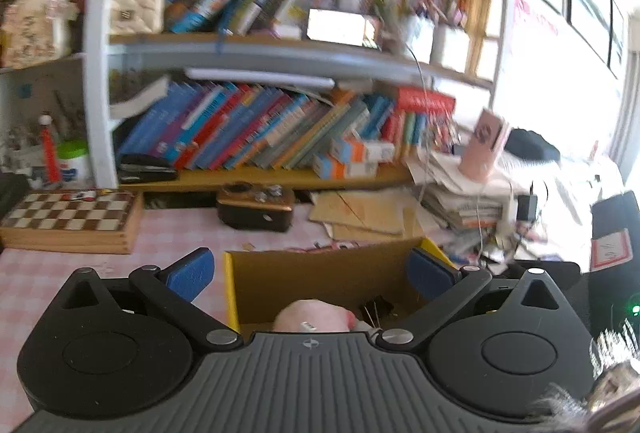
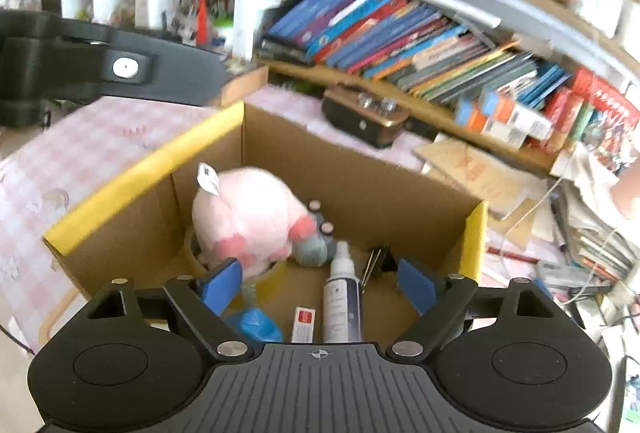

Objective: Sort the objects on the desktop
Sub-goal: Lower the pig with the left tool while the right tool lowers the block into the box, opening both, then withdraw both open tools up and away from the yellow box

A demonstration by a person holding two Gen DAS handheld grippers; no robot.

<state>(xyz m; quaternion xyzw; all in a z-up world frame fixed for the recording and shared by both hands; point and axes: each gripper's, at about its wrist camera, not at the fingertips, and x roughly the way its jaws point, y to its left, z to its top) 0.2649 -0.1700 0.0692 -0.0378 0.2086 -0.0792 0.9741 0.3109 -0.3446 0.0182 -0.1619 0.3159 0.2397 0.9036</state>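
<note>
While the right tongs (image 2: 318,287) hang over the cardboard box (image 2: 360,169), their blue pads (image 2: 222,283) stand wide apart and grip nothing. A white spray bottle (image 2: 342,297) lies on the box floor between the pads, but they do not press on it. Beside the bottle are a small white and red packet (image 2: 303,324), a blue crumpled thing (image 2: 256,325) and some black clips (image 2: 376,259). A pink soft toy (image 2: 248,221) with a white tag sits deeper in the box. The left tongs (image 1: 310,273) are also spread wide with nothing in them, held above the near side of the same box. The box has yellow edges and stands on a pink checked table (image 1: 48,273). Farther back are a chess board (image 1: 72,217), a dark brown box (image 1: 256,207) and shelves full of books (image 1: 260,121).
</note>
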